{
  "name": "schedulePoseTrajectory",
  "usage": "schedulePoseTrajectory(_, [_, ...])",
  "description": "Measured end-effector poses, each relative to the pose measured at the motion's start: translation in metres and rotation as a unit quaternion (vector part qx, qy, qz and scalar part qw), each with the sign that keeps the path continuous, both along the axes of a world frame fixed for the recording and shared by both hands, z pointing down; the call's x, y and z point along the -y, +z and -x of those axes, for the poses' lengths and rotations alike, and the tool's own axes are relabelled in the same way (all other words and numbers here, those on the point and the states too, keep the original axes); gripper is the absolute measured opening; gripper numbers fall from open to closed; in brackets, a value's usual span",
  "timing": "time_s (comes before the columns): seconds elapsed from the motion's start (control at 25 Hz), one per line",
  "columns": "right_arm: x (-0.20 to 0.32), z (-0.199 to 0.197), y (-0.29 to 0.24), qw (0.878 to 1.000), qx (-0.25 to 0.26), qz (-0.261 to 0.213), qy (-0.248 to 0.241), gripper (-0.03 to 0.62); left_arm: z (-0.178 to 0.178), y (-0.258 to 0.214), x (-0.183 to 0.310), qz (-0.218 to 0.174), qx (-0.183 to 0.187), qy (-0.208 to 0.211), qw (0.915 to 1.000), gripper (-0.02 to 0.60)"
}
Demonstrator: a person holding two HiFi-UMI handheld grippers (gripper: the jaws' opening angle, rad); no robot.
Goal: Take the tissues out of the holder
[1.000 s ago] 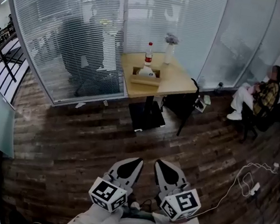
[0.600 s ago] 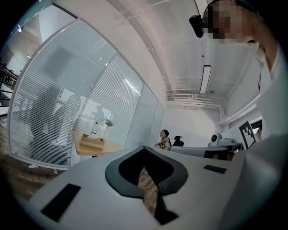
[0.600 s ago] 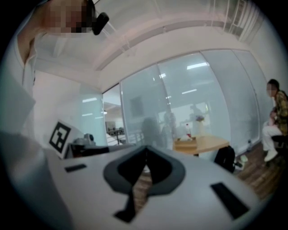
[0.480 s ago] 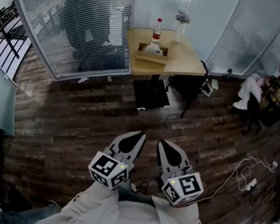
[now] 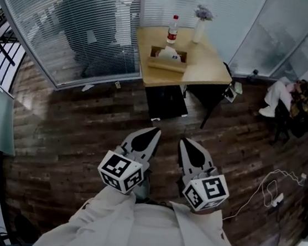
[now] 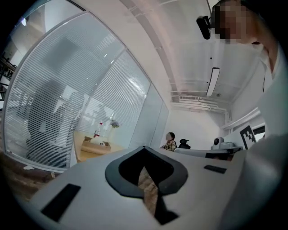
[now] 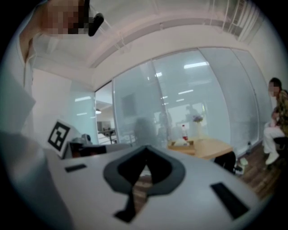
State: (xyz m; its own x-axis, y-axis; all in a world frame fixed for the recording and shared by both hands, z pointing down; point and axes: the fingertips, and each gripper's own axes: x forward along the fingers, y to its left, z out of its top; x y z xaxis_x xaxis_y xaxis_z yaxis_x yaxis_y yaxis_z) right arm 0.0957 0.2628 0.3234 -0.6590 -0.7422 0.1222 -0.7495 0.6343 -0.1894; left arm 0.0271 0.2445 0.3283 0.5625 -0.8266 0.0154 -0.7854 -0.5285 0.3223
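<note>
Grippers low by body in head view: left gripper (image 5: 153, 130) and right gripper (image 5: 184, 142) side by side, tips forward, both clenched on nothing. Light wooden box tissue holder (image 5: 168, 62) with white tissues (image 5: 168, 53) sits on pale square wooden table (image 5: 208, 70), well apart ahead across dark plank floor (image 5: 86, 128). Holder's long axis runs crosswise, lined up slightly nearer left gripper.
Left gripper view: jaws together, empty; holder far off, up-left.
Right gripper view: jaws together, empty; holder far off, up-right.
Likely walk-up needed first.

The left hand-held gripper (image 5: 151, 133) and right hand-held gripper (image 5: 187, 145) sit higher in view than before, as does the table (image 5: 205, 70).
</note>
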Motion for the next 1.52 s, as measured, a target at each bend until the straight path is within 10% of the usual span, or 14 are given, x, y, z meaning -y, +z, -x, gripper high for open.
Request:
schedulePoseTrajectory(0.56, [0.148,0.049,-0.006,0.999,-0.006,0.001,0.041,0.012,0.031,-0.005,0.141,0.0,-0.009,0.086,0.9963,0.009])
schedulePoseTrajectory(1.52, [0.305,0.06,0.011,0.999,0.007,0.027,0.042,0.012,0.048,0.023,0.288,0.047,-0.001,0.095,0.9944,0.009])
